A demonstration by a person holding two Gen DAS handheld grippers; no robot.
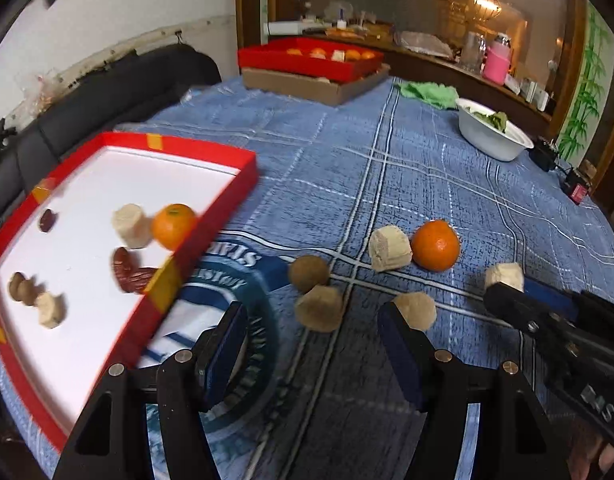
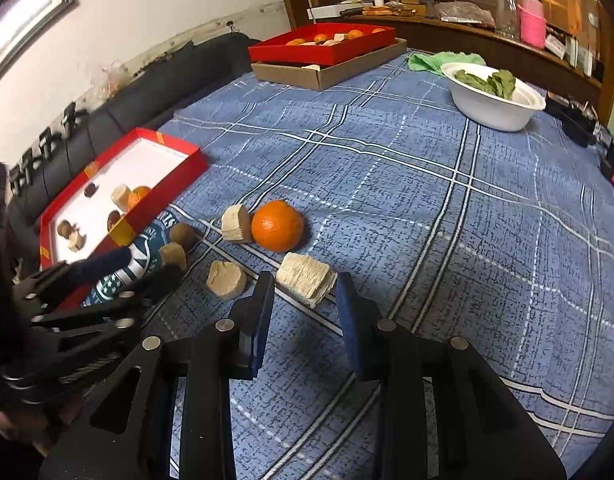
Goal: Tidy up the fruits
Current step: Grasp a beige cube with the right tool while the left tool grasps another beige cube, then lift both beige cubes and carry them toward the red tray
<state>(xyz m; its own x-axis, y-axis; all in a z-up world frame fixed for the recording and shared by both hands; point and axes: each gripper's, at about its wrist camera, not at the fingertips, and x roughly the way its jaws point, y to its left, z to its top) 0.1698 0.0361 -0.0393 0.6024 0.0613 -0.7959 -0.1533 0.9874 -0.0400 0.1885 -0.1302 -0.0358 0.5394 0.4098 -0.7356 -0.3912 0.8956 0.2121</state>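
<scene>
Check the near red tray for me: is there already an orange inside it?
Yes, one orange lies inside the near red tray, against its right wall beside a pale chunk.

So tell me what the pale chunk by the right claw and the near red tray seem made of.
Pale chunk: looks like fibrous plant stalk, possibly cut sugarcane; layered, stringy cut faces, matte. Red tray: likely cardboard; thin folded walls, smooth white lining, yellow tape patches, slight sheen.

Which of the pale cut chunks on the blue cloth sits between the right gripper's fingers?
The pale ribbed chunk nearest the right gripper, just below the loose orange; the other chunks lie further left.
</scene>
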